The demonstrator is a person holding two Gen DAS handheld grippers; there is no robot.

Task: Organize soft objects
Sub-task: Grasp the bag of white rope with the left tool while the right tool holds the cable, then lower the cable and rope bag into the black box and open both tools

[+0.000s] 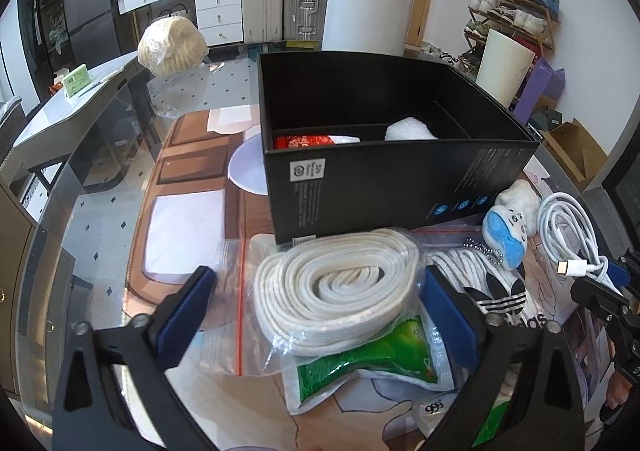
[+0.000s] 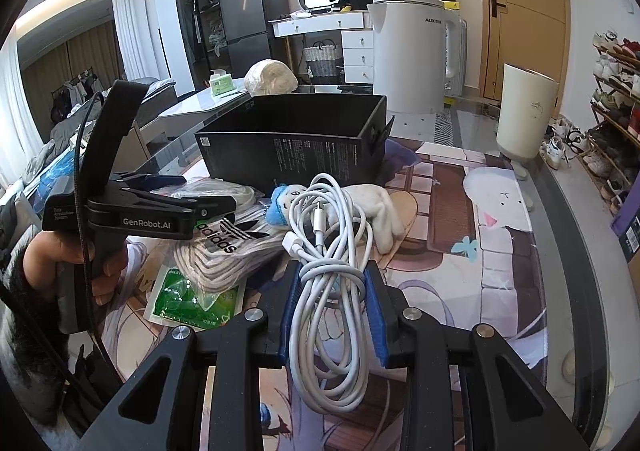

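Note:
A black box (image 1: 400, 179) stands open on the mat, with a red packet (image 1: 308, 140) and a white foam piece (image 1: 408, 130) inside. In front of it lies a bagged coil of white rope (image 1: 340, 287). My left gripper (image 1: 316, 283) is open, its fingers on either side of the rope bag; it also shows in the right wrist view (image 2: 168, 187). My right gripper (image 2: 332, 275) is shut on a coiled white cable (image 2: 328, 251), which also shows in the left wrist view (image 1: 568, 239). A blue-and-white plush toy (image 1: 508, 223) and adidas socks (image 1: 492, 287) lie beside it.
A green sachet (image 1: 360, 371) lies under the rope bag. An empty zip bag (image 1: 228, 303) lies to the left. A white kettle (image 2: 412, 55) and a cream cup (image 2: 524, 115) stand behind the box. A wrapped cream bundle (image 1: 172, 45) sits far left. The glass table edge (image 1: 52, 235) curves on the left.

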